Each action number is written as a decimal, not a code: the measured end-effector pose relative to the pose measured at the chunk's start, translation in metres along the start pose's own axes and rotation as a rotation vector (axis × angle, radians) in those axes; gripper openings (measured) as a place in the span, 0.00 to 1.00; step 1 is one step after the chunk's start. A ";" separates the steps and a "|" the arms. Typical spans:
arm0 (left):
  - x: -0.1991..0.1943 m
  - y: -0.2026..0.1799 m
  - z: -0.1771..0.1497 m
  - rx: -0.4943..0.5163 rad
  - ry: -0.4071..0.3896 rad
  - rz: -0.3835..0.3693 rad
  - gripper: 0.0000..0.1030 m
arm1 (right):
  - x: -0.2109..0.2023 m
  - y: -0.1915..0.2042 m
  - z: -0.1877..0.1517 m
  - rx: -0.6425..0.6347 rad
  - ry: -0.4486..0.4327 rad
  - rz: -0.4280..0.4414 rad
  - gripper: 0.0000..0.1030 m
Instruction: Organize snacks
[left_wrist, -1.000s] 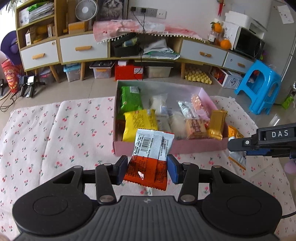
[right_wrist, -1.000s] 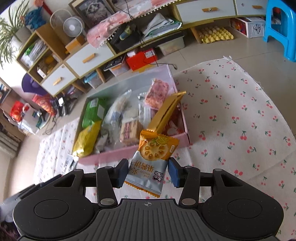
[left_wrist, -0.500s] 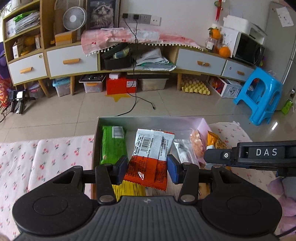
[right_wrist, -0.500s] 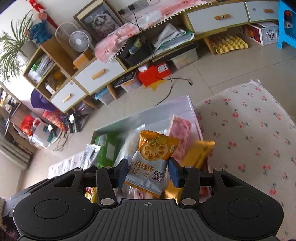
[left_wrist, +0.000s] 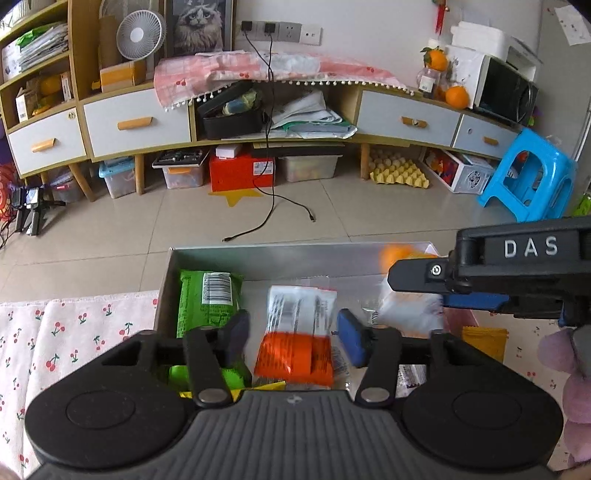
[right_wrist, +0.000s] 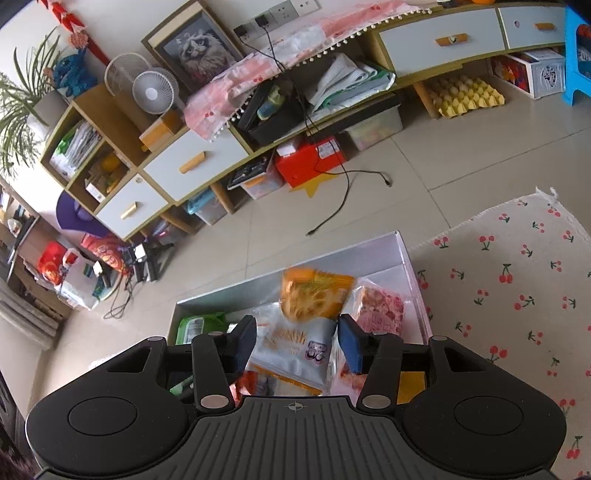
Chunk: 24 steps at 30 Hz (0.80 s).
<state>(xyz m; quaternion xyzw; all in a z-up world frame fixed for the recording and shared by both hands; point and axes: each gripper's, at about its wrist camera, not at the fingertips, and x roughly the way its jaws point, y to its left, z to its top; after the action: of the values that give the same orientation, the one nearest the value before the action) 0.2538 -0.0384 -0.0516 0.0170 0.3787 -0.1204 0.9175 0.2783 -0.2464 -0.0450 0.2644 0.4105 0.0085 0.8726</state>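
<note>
Both packets are over the open box (left_wrist: 280, 258) now, and both grippers have just been letting go. In the left wrist view the left gripper (left_wrist: 293, 334) has its jaws spread with a clear gap on either side of the red-and-white packet (left_wrist: 295, 332), which sits blurred between them at the lower middle of the frame, loose and apparently dropping. In the right wrist view the right gripper (right_wrist: 297, 341) is likewise parted, its pads no longer pressing the orange-and-grey biscuit packet (right_wrist: 306, 317), which is smeared in the centre of the frame above the box floor.

These are light, soft foil pouches, I'd say: slick on the face, crinkly, easy to pinch flat across the middle or at a sealed edge, but prone to slide or swing if held by a corner. The biscuits inside are probably brittle, so a gentle squeeze would suit them.

The box is already crowded. A green packet (left_wrist: 207, 302) lies at its left end, a pink packet (right_wrist: 380, 310) at the right, and clear bags fill the middle, with something yellow low under the left gripper. The box rests on a desk covered with a cherry-print cloth (right_wrist: 517, 280). In the left wrist view the right gripper's dark body juts in from the right edge, close beside the left one, so the two tools could bump over the box.
</note>
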 end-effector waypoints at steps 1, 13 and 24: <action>-0.001 0.000 0.000 0.004 -0.006 0.002 0.62 | 0.001 -0.001 0.000 0.014 0.006 0.003 0.58; -0.025 0.000 -0.004 -0.003 -0.003 0.019 0.76 | -0.031 0.002 -0.003 0.013 -0.003 -0.019 0.66; -0.072 0.002 -0.028 -0.061 0.031 0.048 0.92 | -0.078 0.002 -0.040 -0.026 0.013 -0.060 0.72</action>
<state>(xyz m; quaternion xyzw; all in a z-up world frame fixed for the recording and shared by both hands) 0.1853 -0.0183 -0.0212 0.0002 0.3958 -0.0863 0.9143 0.1976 -0.2449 -0.0097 0.2407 0.4238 -0.0108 0.8731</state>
